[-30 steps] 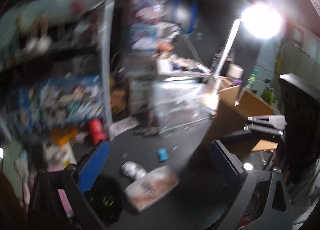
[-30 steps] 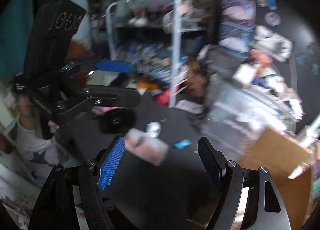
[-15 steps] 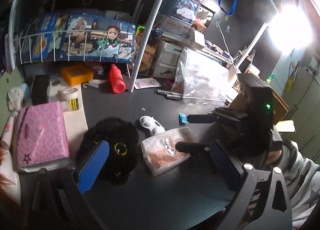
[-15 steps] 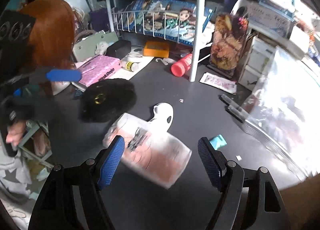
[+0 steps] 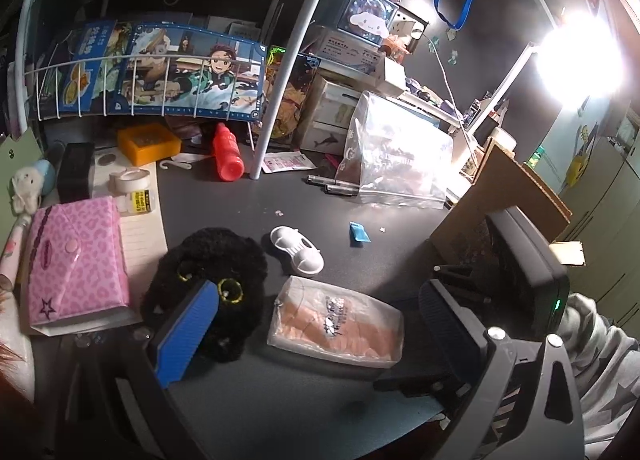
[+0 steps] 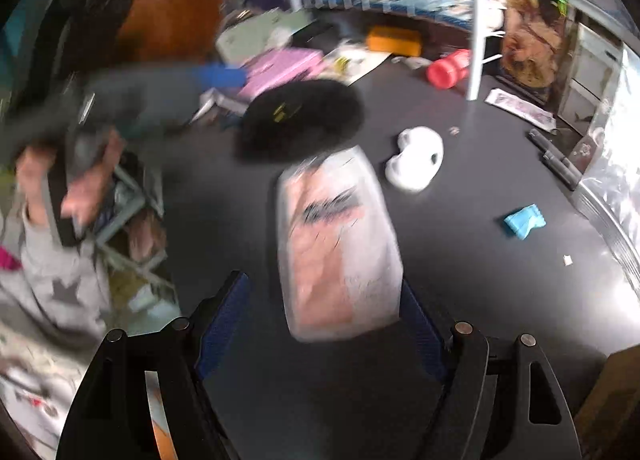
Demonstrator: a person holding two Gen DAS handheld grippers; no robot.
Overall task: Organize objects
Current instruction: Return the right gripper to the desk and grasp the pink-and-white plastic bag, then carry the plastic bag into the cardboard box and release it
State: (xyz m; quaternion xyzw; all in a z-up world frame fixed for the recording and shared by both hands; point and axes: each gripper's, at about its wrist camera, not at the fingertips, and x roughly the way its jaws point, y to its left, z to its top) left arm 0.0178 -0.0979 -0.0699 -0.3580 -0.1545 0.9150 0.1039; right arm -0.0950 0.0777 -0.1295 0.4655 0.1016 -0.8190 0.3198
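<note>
A clear plastic packet with pink contents [image 5: 336,324] lies on the dark desk [image 5: 304,400]. It also shows in the right wrist view [image 6: 336,244], blurred, its near end between my open right gripper's [image 6: 324,324] fingers. My left gripper [image 5: 316,332] is open and empty, just before the packet and a black fluffy pouch [image 5: 208,280]. A white plastic piece [image 5: 298,250] and a small blue wrapper [image 5: 359,234] lie behind the packet. The right gripper's body [image 5: 516,280] shows at the right of the left wrist view.
A pink pouch [image 5: 72,264] lies at the left. A red bottle [image 5: 226,151], an orange box [image 5: 148,143], tape [image 5: 130,179], two markers [image 5: 332,184] and a large clear bag [image 5: 400,155] sit further back under a wire shelf [image 5: 152,79]. A cardboard box [image 5: 512,195] stands at the right.
Both grippers swung down from a blurred room view to the desk. The right gripper has moved closer until the packet lies between its fingers. The left view has steadied.
</note>
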